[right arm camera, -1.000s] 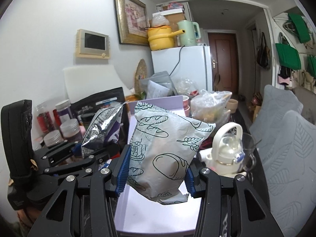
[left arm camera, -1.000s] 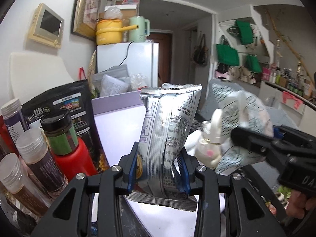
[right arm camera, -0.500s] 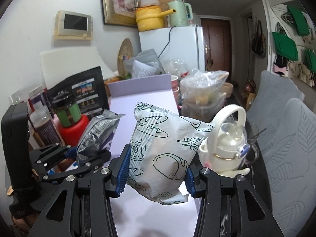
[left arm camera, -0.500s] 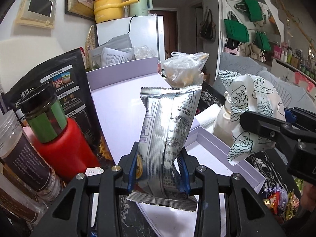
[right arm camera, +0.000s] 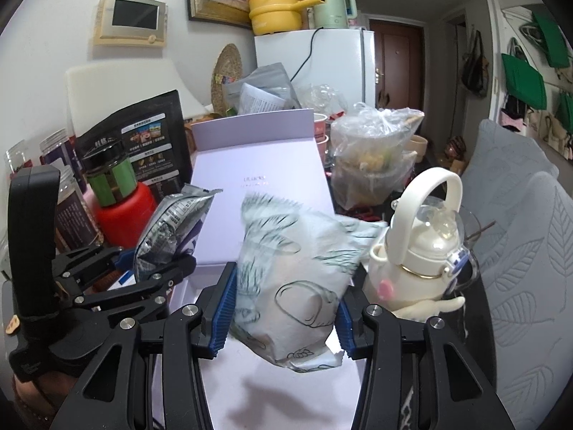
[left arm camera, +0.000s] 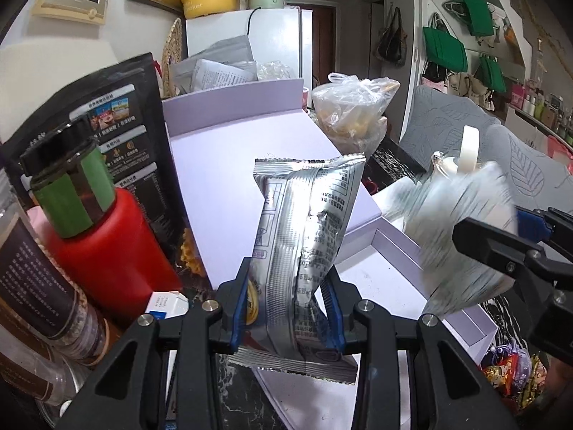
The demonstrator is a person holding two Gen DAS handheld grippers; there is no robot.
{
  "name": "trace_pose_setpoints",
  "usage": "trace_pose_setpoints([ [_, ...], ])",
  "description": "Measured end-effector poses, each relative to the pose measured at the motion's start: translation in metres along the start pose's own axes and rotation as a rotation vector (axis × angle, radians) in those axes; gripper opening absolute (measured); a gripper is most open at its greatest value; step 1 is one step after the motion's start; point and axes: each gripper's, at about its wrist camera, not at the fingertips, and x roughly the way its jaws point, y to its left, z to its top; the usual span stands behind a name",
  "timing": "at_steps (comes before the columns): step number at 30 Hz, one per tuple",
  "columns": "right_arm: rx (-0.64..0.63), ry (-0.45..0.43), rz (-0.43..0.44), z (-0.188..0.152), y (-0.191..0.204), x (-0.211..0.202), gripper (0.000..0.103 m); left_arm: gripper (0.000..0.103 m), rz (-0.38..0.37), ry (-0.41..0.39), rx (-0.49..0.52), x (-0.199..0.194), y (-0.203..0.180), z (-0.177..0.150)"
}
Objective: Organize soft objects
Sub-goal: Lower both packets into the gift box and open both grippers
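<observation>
My left gripper (left arm camera: 286,304) is shut on a silver foil snack packet (left arm camera: 308,233), which stands upright between the blue pads over the near left corner of an open lavender box (left arm camera: 394,279). My right gripper (right arm camera: 283,308) is shut on a white bag with bread drawings (right arm camera: 297,268), blurred and leaning right, above the box floor (right arm camera: 286,387). The box lid (right arm camera: 258,193) slopes up behind both bags. In the right wrist view the left gripper (right arm camera: 157,265) and the silver packet (right arm camera: 175,222) sit to the left. The left wrist view shows the right gripper (left arm camera: 501,236) holding the white bag (left arm camera: 454,236) to the right.
Left of the box stand a red bottle (left arm camera: 107,251) topped by a green-labelled jar, a black pouch (left arm camera: 118,118) and several jars. On the right are a white handled bottle (right arm camera: 422,251), a filled plastic bag (right arm camera: 372,157) and grey cushions (right arm camera: 519,251). Wrapped sweets (left arm camera: 508,365) lie by the box's right corner.
Both grippers have come down and forward over the lavender box, each with its bag. The white bag is now blurred and leans further right.
</observation>
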Motion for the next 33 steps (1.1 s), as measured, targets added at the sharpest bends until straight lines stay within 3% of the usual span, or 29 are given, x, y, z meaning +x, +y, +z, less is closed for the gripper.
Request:
trace_pose_setpoints([
  [4, 0.005, -0.006, -0.008, 0.000, -0.002, -0.002, 0.060, 0.038, 0.043, 0.050, -0.009, 0.010, -0.001, 0.000],
  [6, 0.007, -0.001, -0.014, 0.001, -0.003, -0.002, 0.060, 0.046, 0.053, 0.067, 0.002, 0.014, -0.004, -0.001],
  [8, 0.012, 0.006, -0.016, 0.001, -0.003, -0.001, 0.060, 0.063, 0.054, 0.067, -0.001, 0.014, -0.004, -0.002],
  [10, 0.012, 0.011, -0.018, 0.001, -0.004, 0.000, 0.060, 0.067, 0.062, 0.050, 0.005, 0.011, -0.005, -0.002],
  [27, 0.017, -0.014, -0.016, 0.003, 0.000, -0.019, 0.060, 0.067, 0.023, 0.010, -0.036, -0.022, 0.002, 0.002],
  [33, 0.024, -0.009, -0.018, 0.002, 0.005, -0.027, 0.060, 0.067, 0.053, -0.020, -0.032, -0.037, 0.005, 0.000],
])
